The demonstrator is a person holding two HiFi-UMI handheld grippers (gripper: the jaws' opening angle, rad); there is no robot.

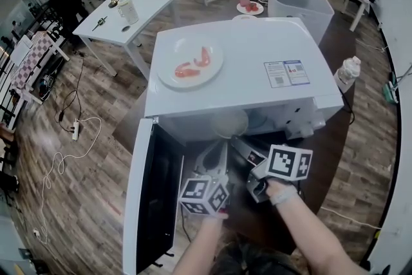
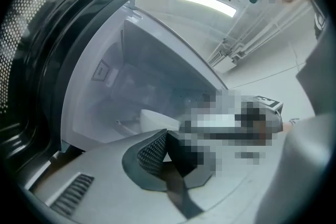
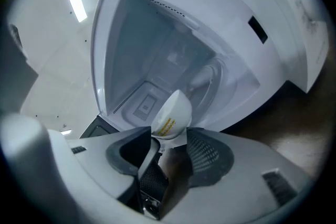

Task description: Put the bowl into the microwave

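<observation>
Right gripper [image 3: 173, 140] jaws stood wide apart, bowl [image 3: 173, 113] upright at their tips, pads not pressing it, right at the microwave [image 1: 251, 84] mouth. Left gripper [image 2: 167, 135] jaws were together, empty. Best judged: back the right straight out clear of the rim, then nudge the bowl onto the turntable [image 3: 210, 78] so the door [image 1: 138, 190] clears.

- White bowl [image 3: 172, 113], round-sided, with yellow print on its outer wall.
- Tilted, outer wall turned toward the right gripper view's camera.
- Sits at the front of the open cavity, just past the sill; unclear whether it rests on the cavity floor.
- White microwave [image 1: 244, 84], boxy, with a pale, lit interior.
- Door [image 1: 154, 196] swung wide open to the left in the head view, white-framed with a dark window.
</observation>
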